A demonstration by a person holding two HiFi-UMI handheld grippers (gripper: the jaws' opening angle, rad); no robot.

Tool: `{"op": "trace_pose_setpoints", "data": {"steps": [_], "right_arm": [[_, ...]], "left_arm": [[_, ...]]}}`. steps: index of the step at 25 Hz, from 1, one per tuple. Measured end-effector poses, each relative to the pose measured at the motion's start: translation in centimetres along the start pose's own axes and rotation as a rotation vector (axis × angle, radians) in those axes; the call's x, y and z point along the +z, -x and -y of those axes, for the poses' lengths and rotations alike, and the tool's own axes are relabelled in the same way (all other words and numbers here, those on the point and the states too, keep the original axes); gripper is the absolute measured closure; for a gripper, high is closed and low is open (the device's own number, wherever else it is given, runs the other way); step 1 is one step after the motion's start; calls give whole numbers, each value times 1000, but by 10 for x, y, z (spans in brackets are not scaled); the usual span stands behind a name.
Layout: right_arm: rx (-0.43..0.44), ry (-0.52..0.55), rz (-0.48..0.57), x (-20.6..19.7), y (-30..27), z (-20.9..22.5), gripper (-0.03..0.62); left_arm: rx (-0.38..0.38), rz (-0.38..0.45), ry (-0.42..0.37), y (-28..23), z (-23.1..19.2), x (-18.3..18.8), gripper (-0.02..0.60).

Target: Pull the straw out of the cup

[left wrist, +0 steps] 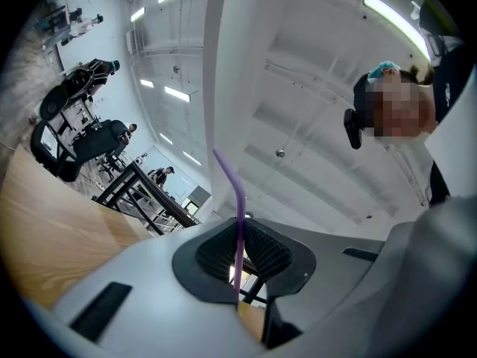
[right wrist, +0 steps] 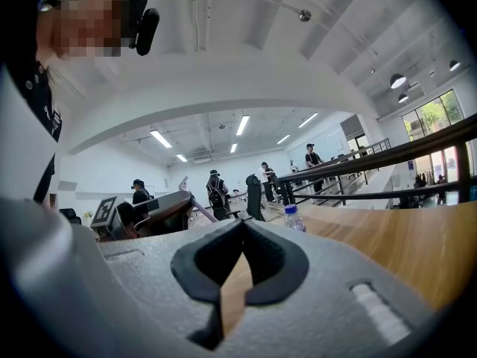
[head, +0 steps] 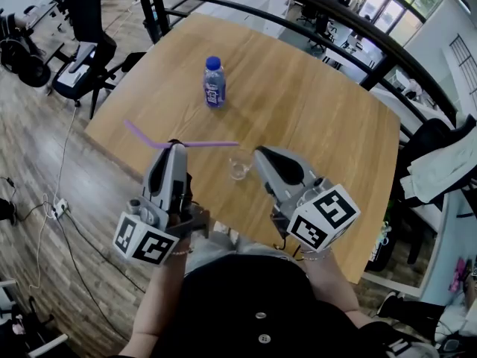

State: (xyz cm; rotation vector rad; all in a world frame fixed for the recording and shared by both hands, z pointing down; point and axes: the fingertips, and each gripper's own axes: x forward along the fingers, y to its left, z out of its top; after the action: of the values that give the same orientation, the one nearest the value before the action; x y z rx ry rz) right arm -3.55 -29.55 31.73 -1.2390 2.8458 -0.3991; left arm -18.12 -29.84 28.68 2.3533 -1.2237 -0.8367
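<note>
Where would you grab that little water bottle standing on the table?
The bottle is probably best taken round its labelled middle, coming in level from the person's side. It stands upright with straight round walls there, while the blue cap is narrower and gives less hold.

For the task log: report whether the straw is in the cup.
Out: the purple straw lies level in the left gripper, clear of the glass cup.

I'm in an open-plan office or lab: a wooden table (head: 313,110) on plank flooring (head: 45,162), black office chairs (head: 78,58), a dark railing (right wrist: 387,154), tall windows (head: 399,6) — strip lights (right wrist: 242,125) overhead, people (right wrist: 216,192) standing about.
</note>
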Motion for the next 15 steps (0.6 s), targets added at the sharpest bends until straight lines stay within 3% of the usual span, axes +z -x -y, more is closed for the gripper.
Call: {"op": "trace_pose_setpoints", "data": {"steps": [15], "right_arm": [[16,1,-22,-6,1,-2,595]], "left_arm": [[-17,-9,-11,0,6,-3,540]]}}
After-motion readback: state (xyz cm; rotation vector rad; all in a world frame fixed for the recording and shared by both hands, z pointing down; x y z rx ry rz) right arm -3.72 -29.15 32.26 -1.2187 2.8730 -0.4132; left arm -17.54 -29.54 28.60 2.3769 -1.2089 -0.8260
